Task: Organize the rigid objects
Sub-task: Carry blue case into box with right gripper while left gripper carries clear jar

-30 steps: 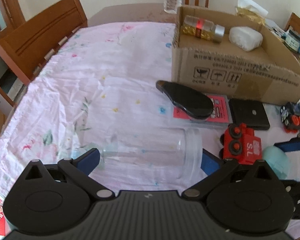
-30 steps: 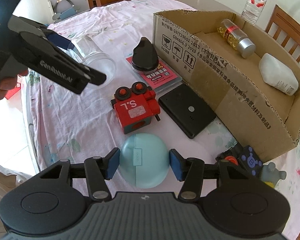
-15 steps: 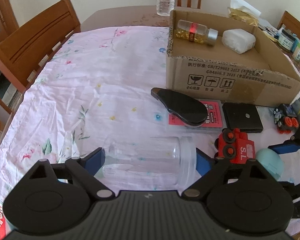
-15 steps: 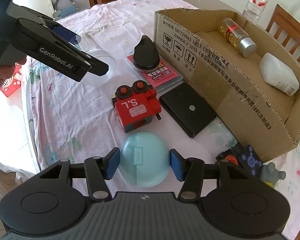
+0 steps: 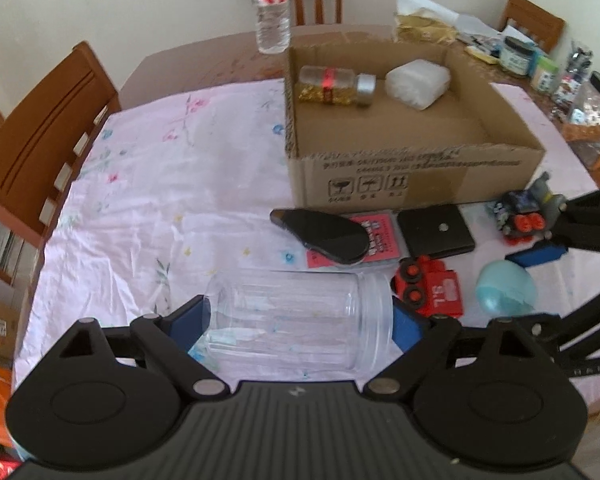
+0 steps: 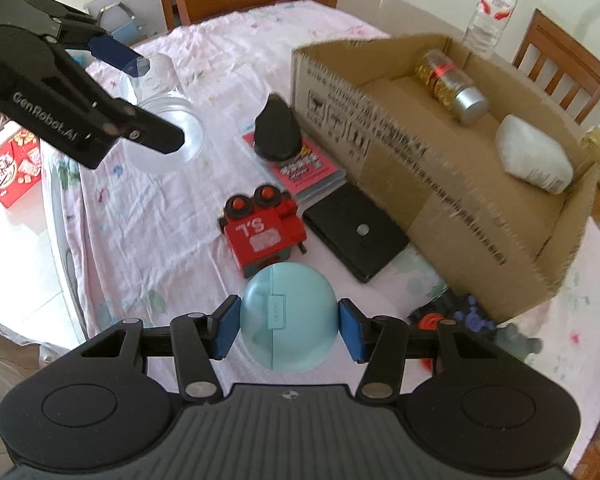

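Observation:
My left gripper is shut on a clear plastic jar, held sideways above the tablecloth; the jar also shows in the right wrist view. My right gripper is shut on a light blue egg-shaped case, which also shows in the left wrist view. An open cardboard box stands ahead and holds a bottle with a silver cap and a white packet. A red toy train, a black flat case and a black pointed object on a pink pack lie before the box.
A small blue and red toy lies by the box's right corner. A water bottle stands behind the box. Wooden chairs surround the table. Jars and packets crowd the far right. A red packet lies beyond the table's edge.
Both grippers have risen with their loads: the jar and the blue case are lifted higher, and the box and the table's objects look farther away and lower.

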Demonstrator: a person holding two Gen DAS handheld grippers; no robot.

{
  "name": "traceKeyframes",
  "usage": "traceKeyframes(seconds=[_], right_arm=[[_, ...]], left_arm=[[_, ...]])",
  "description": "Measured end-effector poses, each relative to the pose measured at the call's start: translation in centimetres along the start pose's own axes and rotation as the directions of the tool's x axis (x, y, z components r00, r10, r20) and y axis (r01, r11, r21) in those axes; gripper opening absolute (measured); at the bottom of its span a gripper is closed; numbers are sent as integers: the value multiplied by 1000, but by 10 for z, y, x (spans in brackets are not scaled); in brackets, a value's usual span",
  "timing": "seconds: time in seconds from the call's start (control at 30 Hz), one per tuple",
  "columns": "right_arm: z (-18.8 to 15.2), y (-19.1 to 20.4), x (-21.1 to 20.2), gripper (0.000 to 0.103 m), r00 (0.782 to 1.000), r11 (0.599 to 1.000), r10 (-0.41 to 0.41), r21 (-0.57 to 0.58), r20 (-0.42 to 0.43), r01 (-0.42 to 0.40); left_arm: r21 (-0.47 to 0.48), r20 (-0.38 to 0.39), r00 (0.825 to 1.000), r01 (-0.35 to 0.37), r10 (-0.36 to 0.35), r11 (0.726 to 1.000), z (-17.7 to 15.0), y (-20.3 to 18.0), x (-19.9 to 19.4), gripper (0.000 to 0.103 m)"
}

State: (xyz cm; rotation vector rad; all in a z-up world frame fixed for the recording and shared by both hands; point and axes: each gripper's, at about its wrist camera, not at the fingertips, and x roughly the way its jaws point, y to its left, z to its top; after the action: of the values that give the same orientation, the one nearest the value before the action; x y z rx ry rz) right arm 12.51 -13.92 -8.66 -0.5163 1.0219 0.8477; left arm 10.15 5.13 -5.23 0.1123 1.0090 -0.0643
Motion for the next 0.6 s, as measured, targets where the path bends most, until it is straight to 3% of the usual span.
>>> traceKeyframes(seconds=[0.4,0.6], right_arm=[[38,-44,-69,58,984,994,-95,67,150,86],[56,-83,-69,58,972,985,-148,112,182,129]], left_arm=[[40,75,996,35,-38,999,26,1,-23,91],[29,95,995,22,-25,999,35,-1,-24,91]])
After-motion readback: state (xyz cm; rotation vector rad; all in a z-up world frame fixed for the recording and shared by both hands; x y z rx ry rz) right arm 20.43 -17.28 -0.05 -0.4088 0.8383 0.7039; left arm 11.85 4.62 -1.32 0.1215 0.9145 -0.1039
